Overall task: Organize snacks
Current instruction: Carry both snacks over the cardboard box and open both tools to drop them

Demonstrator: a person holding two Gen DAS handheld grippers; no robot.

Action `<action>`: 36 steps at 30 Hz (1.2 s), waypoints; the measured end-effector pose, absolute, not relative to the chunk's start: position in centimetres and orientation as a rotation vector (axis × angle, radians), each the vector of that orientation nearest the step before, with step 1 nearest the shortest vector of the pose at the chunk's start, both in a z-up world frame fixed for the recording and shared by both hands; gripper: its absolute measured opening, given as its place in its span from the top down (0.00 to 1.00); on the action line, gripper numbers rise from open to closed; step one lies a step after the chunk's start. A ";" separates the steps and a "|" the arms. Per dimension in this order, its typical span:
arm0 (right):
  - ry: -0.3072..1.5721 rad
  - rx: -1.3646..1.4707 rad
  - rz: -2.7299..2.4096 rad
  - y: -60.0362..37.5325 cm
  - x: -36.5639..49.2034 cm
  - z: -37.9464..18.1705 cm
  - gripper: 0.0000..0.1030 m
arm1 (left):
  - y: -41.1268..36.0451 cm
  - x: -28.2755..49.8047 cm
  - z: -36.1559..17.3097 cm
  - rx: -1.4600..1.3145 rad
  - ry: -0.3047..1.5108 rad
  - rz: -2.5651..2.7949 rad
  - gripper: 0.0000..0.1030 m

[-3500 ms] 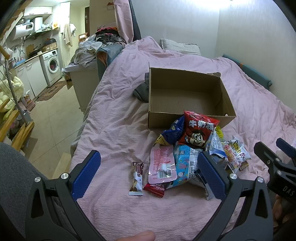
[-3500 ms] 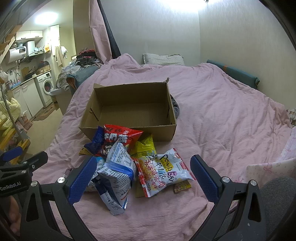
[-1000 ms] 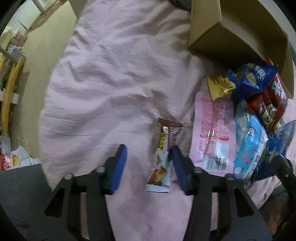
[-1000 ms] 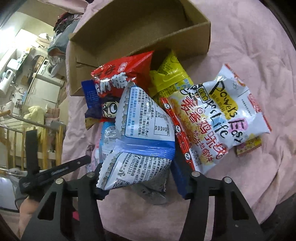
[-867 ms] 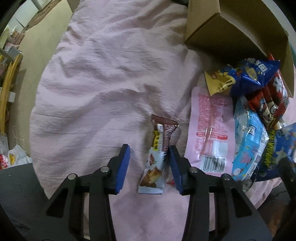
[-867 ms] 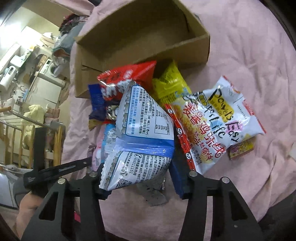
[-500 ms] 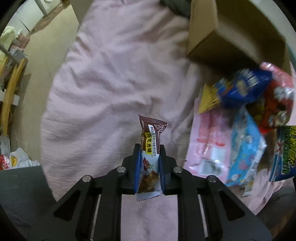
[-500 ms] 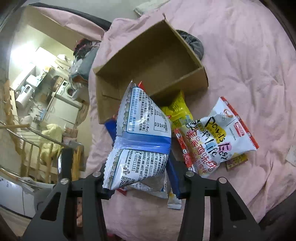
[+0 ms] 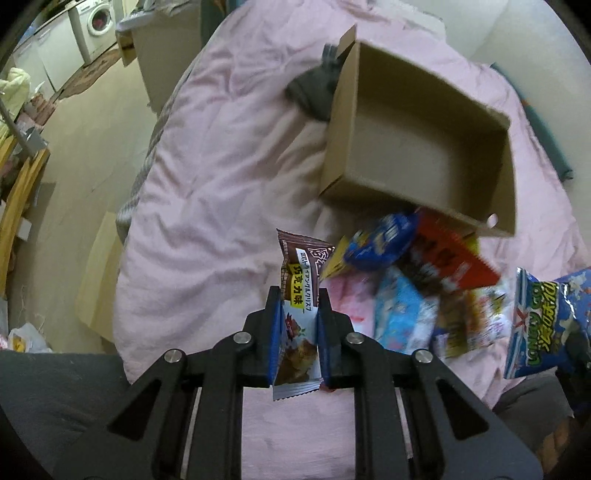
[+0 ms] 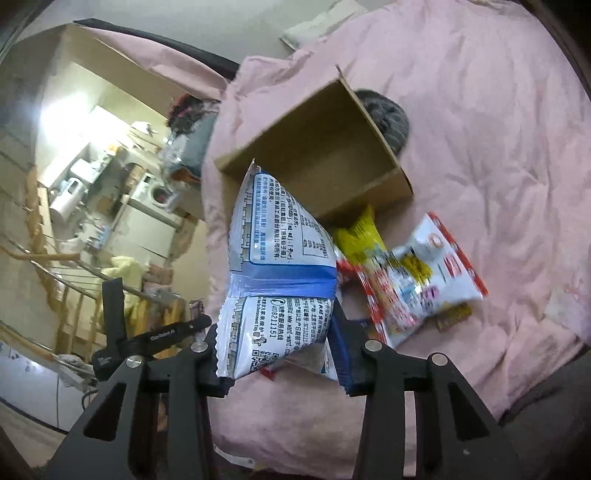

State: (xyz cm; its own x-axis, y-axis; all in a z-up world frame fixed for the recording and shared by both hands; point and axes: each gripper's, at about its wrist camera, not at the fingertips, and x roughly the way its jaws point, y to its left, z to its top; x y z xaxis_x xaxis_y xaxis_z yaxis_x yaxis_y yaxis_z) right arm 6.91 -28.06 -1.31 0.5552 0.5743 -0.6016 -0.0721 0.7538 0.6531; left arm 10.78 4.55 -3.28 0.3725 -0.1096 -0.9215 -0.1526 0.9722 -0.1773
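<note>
Surface: a pink quilt (image 9: 221,155) over a bed carries everything; it is rumpled, with its left edge dropping to a beige floor (image 9: 96,122).
Room: a washing machine (image 9: 101,16) stands far left; a wooden rail (image 10: 48,229) shows on the left of my right view.
Box: an open cardboard box (image 9: 502,192) sits far of the snack pile, a dark grey garment (image 9: 314,92) touching its far left corner.
Left jaws: my left gripper (image 9: 297,332) is clenched on a chocolate bar wrapper (image 9: 301,273), held upright above the quilt; yellow label with Chinese characters, too small to read further.
Right jaws: my right gripper (image 10: 277,354) is clamped on a white-and-blue snack bag (image 10: 277,266), raised near the box; its back shows a nutrition table, a QR code and the digits 4008211151.
Pile: blue bag (image 9: 384,243), red bag (image 9: 447,262), pink packet (image 9: 351,299), yellow bag (image 10: 360,232) and a red-edged white bag (image 10: 424,273) lie overlapping just near of the box; print blurred.
Open room: bare quilt lies left of the pile and to the right of the box.
</note>
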 end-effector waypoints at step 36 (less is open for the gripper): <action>0.988 0.283 0.228 -25.4 24.7 -5.6 0.59 | -2.8 25.0 -2.0 -0.043 1.025 -0.095 0.86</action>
